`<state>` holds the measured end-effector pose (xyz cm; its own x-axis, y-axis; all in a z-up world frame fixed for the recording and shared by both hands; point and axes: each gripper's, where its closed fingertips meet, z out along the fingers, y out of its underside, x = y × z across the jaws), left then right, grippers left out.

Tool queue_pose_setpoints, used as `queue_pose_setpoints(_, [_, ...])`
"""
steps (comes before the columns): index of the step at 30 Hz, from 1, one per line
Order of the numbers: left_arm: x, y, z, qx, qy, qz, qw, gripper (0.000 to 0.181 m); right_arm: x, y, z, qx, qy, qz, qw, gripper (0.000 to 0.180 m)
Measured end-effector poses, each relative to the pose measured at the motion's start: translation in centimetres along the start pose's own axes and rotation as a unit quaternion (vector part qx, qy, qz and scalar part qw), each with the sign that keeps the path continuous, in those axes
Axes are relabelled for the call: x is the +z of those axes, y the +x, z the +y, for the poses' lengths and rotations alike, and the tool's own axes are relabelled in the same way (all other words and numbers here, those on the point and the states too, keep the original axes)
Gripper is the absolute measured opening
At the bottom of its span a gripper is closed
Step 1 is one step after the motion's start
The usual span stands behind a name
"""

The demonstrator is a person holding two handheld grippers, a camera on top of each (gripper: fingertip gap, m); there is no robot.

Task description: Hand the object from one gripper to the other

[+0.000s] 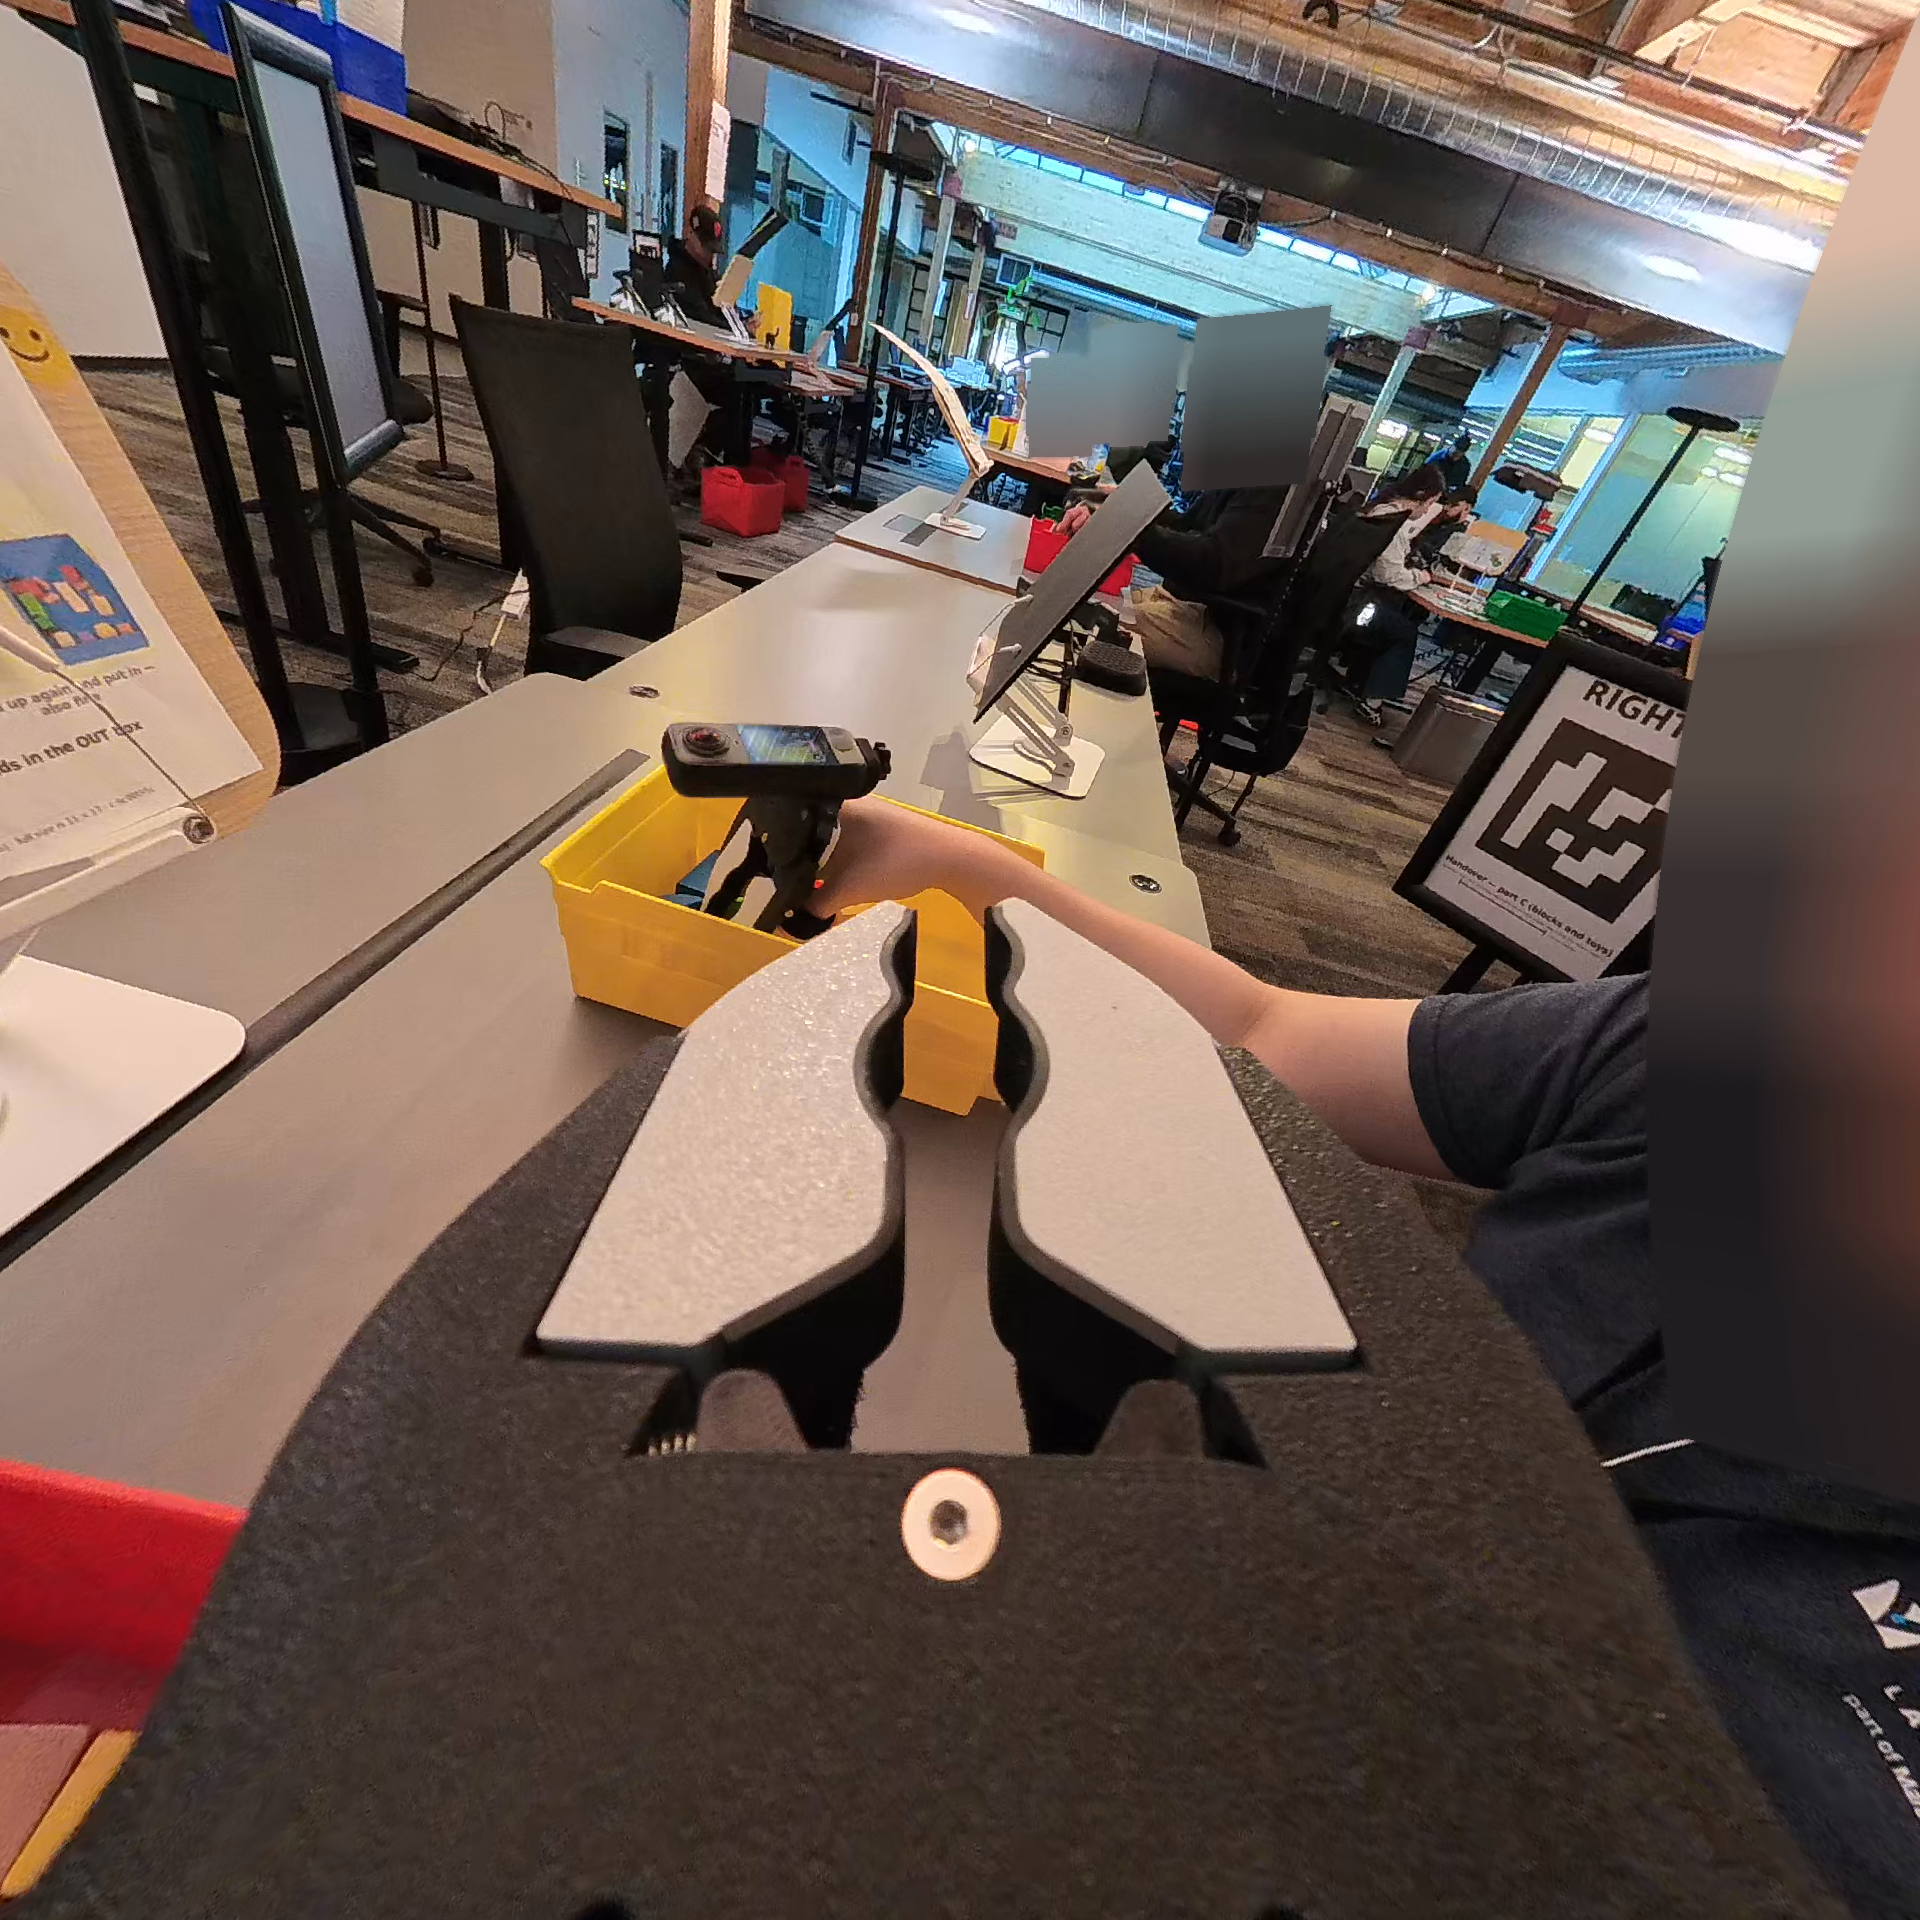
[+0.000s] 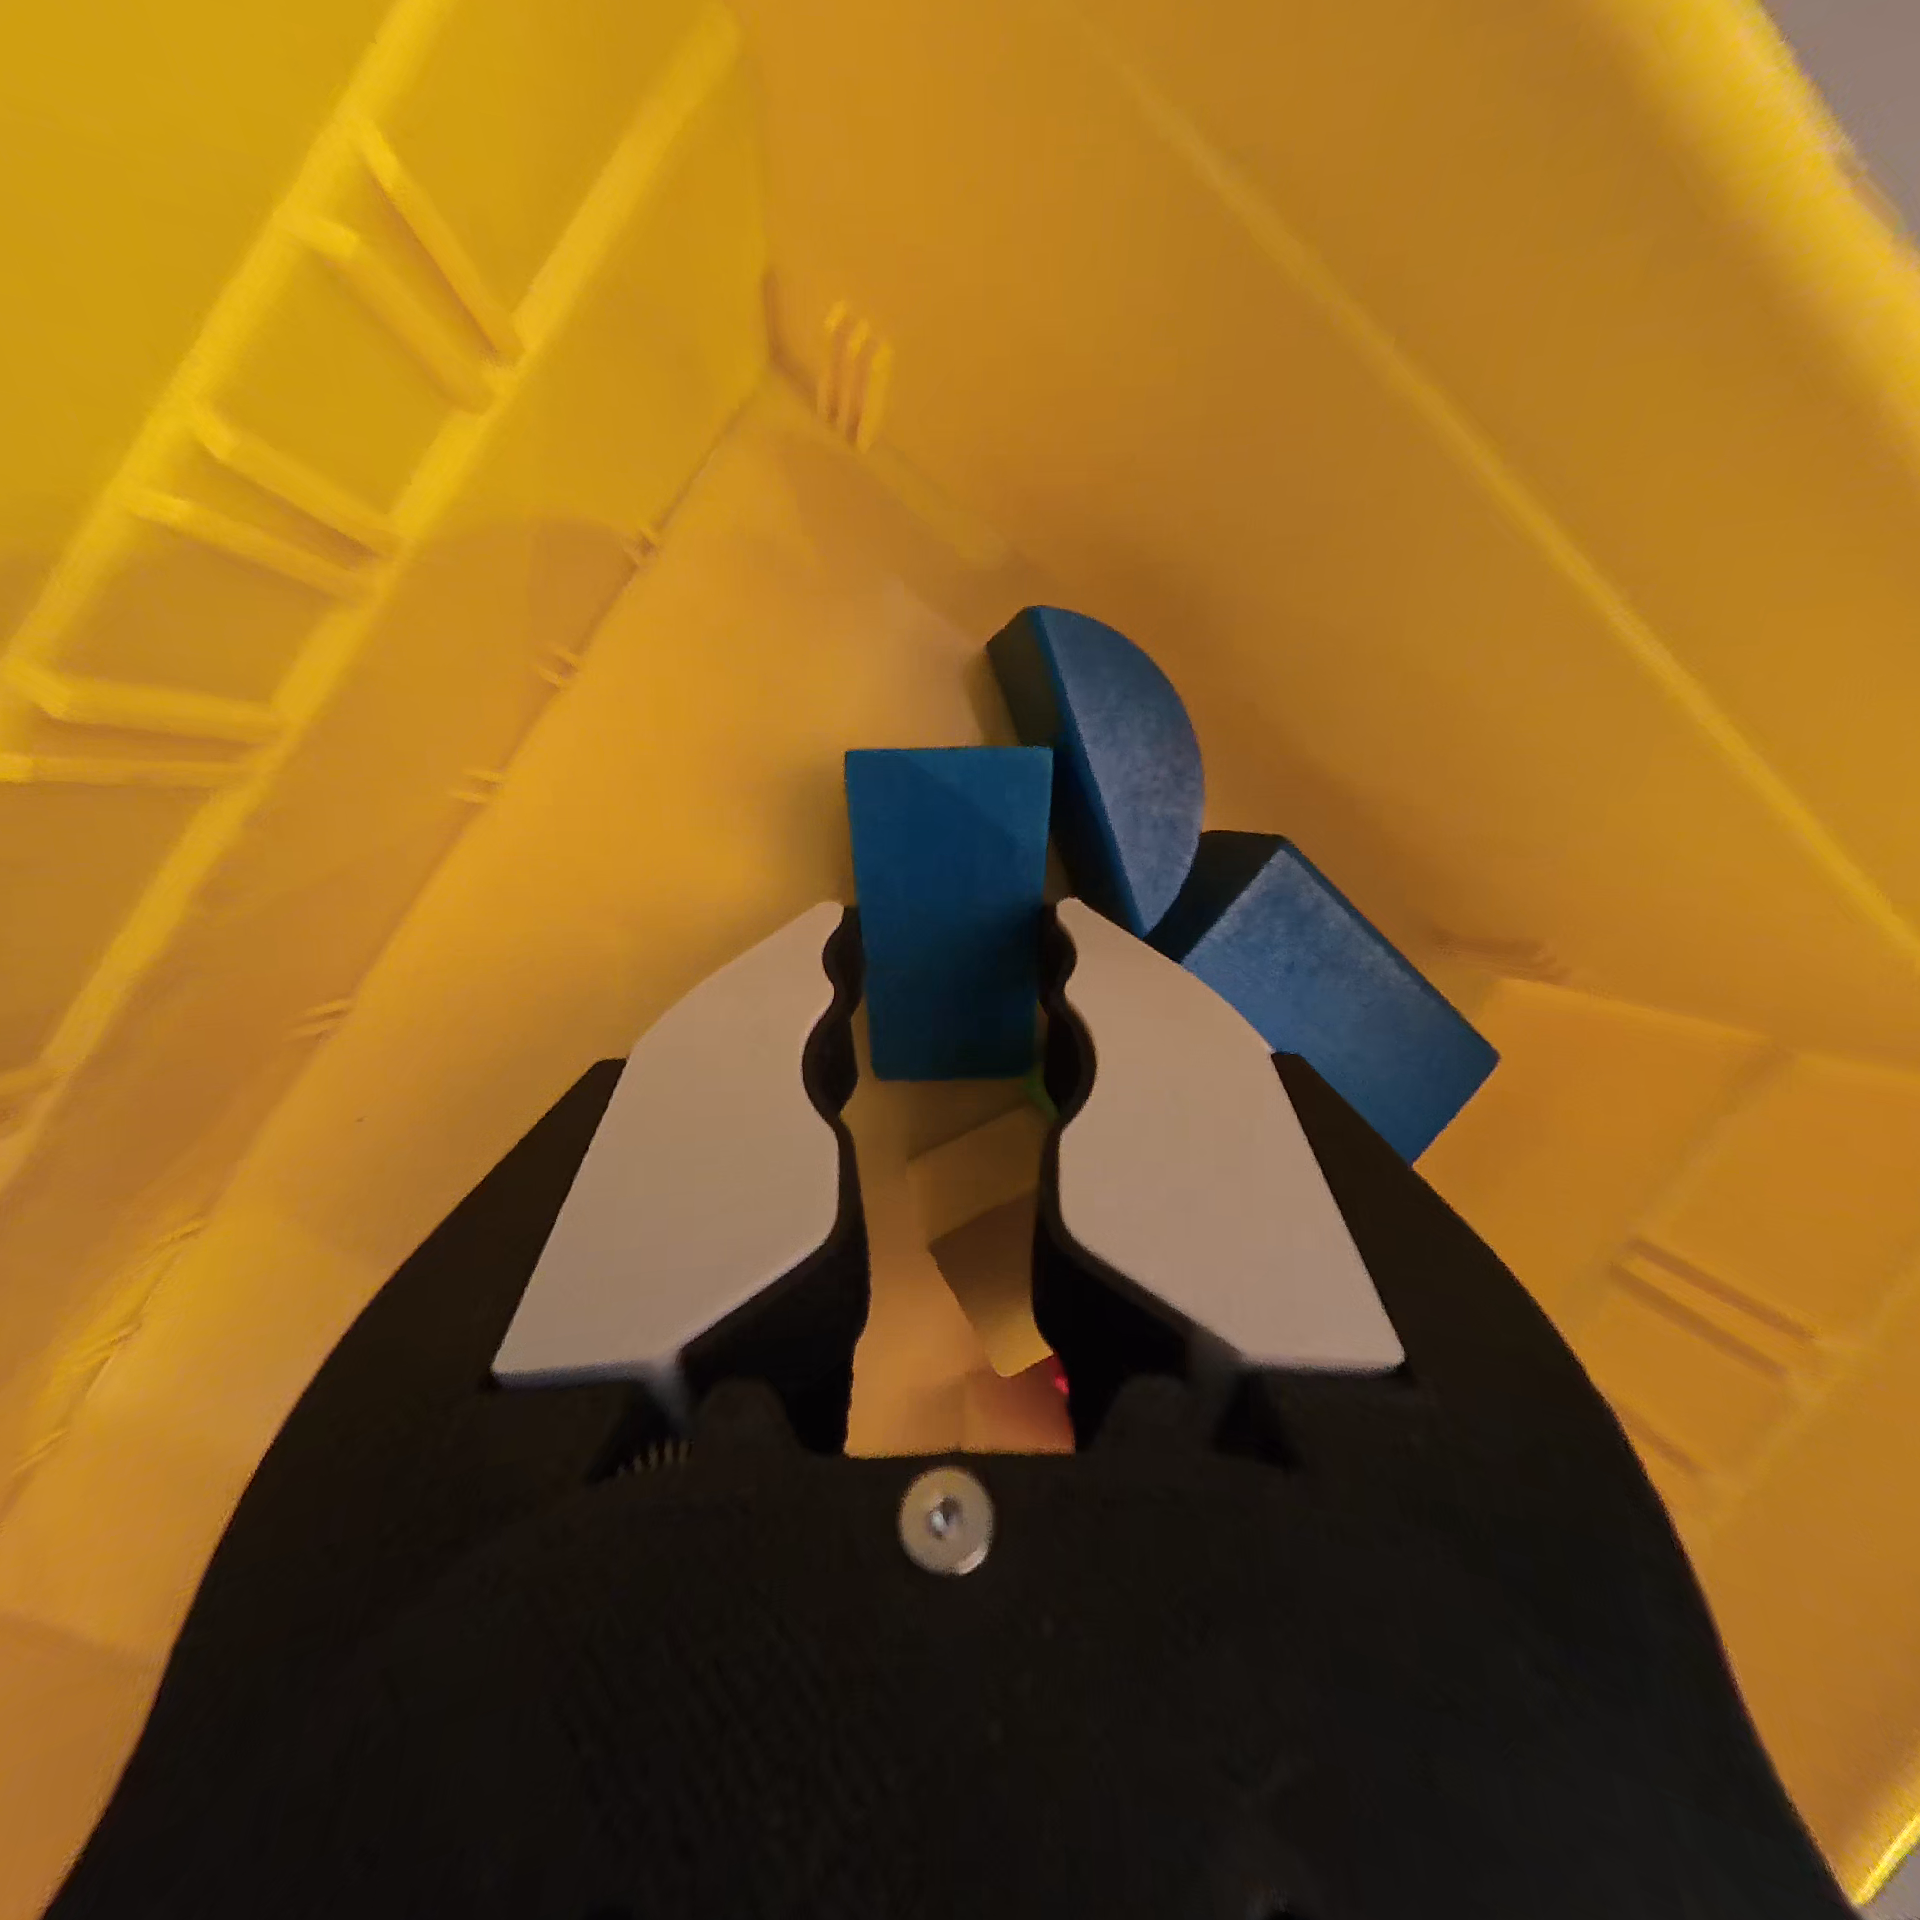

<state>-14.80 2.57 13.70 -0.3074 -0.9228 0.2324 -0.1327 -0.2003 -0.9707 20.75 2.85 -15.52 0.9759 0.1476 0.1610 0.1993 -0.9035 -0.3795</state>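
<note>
My right gripper is down inside the yellow bin, its two pale fingers closed to a narrow gap with a blue rectangular block between the tips. Both wavy inner edges appear to touch the block's sides, so I read it as gripped. Just beside it, toward the bin's corner, a blue half-round block leans against a second blue block; yellow pieces lie under my fingers.

My left gripper hangs over the grey table, short of the bin's near edge, its jaws a narrow slot apart and holding nothing. From there I see the right gripper dipping into the yellow bin, near the table's far edge.
</note>
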Motion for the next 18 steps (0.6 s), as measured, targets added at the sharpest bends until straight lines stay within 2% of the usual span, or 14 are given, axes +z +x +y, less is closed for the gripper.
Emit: queue_pose_setpoints(18, [-1.1,-0.3,0.2,-0.004,0.004,0.006,1.0,0.012,0.0,-0.4,0.2,-0.02,-0.006,-0.011,1.0,0.034])
